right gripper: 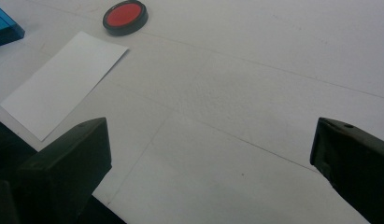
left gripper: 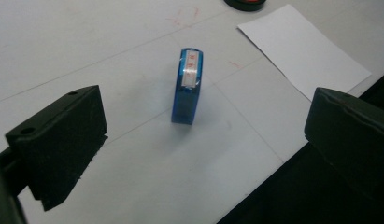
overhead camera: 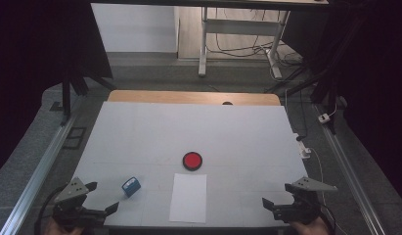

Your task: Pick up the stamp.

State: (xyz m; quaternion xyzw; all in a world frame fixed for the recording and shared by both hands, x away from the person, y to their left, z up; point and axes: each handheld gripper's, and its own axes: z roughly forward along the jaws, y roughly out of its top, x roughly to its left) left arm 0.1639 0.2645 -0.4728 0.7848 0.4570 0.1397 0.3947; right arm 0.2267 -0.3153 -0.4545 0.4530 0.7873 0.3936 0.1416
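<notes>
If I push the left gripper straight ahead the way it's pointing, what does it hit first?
Most likely the blue stamp: it stands on the table between the open jaws of the left gripper, a little ahead. The white paper lies off to one side.

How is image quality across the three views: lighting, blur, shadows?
High view: dim, dark surroundings, the table evenly lit. Left gripper view: the blue stamp fairly sharp with a soft shadow, the near jaws blurred. Right gripper view: the red ink pad and paper sheet legible but soft.
</notes>
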